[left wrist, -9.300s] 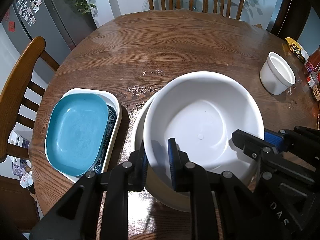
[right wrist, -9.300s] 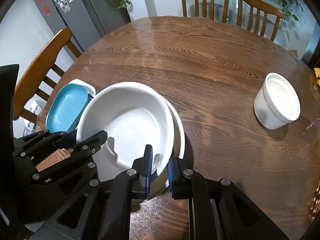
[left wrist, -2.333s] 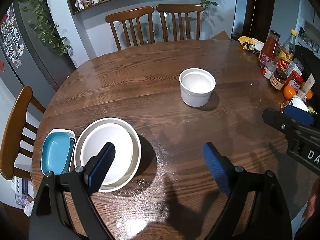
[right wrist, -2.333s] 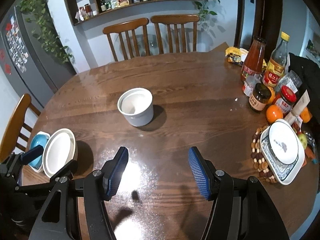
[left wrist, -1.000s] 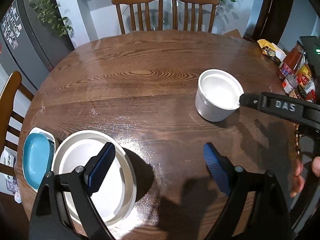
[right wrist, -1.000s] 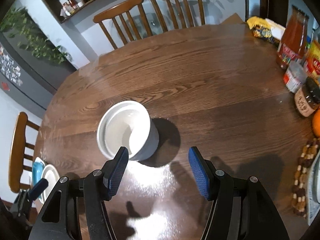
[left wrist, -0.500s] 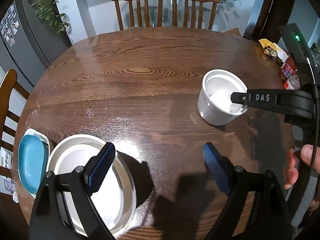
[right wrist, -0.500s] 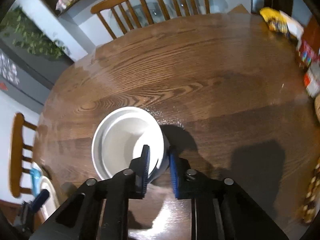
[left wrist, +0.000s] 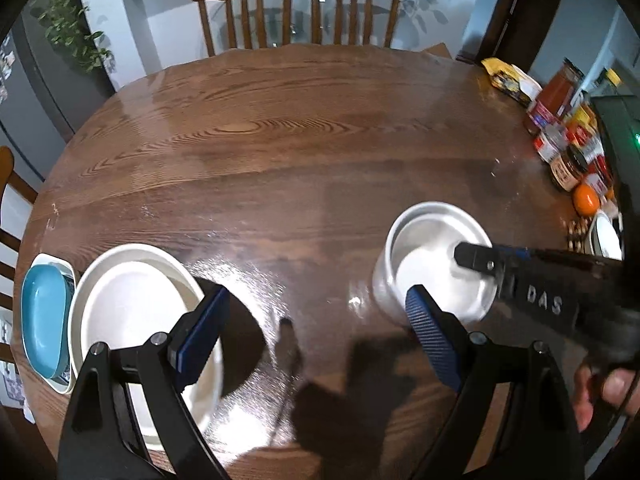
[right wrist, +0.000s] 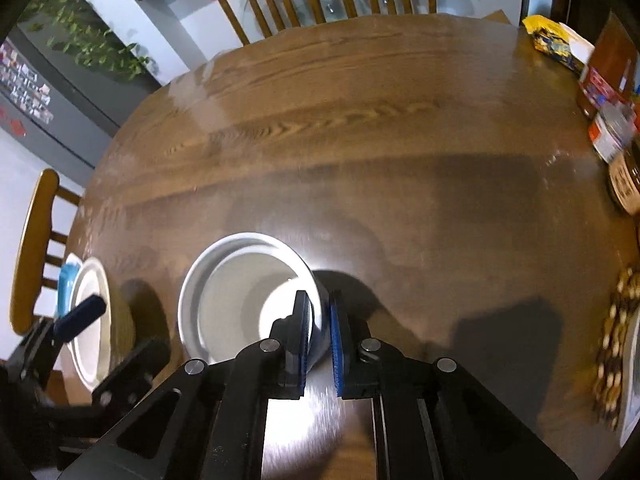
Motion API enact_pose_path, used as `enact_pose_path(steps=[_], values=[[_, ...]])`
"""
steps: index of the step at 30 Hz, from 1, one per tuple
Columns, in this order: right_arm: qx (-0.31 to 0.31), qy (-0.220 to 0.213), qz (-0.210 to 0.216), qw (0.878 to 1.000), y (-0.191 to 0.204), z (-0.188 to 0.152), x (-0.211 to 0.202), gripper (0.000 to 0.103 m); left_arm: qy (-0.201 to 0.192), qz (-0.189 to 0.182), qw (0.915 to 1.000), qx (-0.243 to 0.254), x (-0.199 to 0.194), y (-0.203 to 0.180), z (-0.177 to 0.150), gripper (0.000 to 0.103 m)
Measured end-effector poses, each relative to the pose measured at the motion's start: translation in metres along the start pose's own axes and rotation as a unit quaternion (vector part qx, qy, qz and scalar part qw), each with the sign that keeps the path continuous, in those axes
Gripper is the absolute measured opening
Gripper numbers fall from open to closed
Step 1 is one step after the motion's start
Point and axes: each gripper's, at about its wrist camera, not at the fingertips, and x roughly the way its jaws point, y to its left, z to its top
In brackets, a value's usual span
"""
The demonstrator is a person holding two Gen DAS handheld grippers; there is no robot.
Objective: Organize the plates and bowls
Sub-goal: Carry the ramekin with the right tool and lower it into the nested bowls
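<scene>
My right gripper (right wrist: 319, 334) is shut on the near wall of a deep white bowl (right wrist: 228, 288), one finger inside and one outside. In the left wrist view the same deep white bowl (left wrist: 430, 264) sits right of centre with the right gripper (left wrist: 476, 258) reaching into it from the right. My left gripper (left wrist: 316, 336) is open and empty above the table. A wide white bowl nested in a white plate (left wrist: 132, 304) sits at the left, next to a blue dish in a white dish (left wrist: 40, 316).
The round wooden table (left wrist: 280, 140) has chairs (left wrist: 300, 12) at the far side and one at the left. Jars, bottles, an orange (left wrist: 586, 199) and a snack packet crowd the right edge. A white patterned plate on a beaded mat (right wrist: 628, 368) lies at the right.
The right gripper has closed on the deep white bowl's wall and moved it toward the near left. The left gripper stays open, hovering near the stacked bowl.
</scene>
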Motion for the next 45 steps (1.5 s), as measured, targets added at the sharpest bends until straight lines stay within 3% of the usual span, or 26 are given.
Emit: enact_pose_path(steps=[3,13,19,24,33,45], values=[[0.004,0.003,0.006,1.000,-0.002,-0.017,-0.006,0.011,0.013,-0.008,0.9998,0.014,0.003,-0.009,-0.007,0.087],[0.015,0.007,0.016,1.000,-0.005,-0.051,-0.020,0.011,0.067,-0.030,0.9967,0.036,0.011,-0.022,-0.035,0.070],[0.012,0.010,0.026,1.000,0.000,-0.062,-0.022,0.011,0.082,-0.044,0.9944,0.049,0.010,-0.031,-0.051,0.039],[0.005,0.010,0.029,1.000,0.007,-0.068,-0.021,0.011,0.094,-0.062,0.9923,0.051,0.011,-0.033,-0.059,0.022],[0.000,0.003,0.030,1.000,0.019,-0.079,-0.025,0.011,0.079,-0.049,0.9948,0.043,0.003,-0.030,-0.065,0.015],[-0.055,-0.051,0.042,0.996,0.079,-0.068,-0.061,0.011,-0.008,-0.020,0.9997,0.013,-0.059,0.018,-0.059,0.015]])
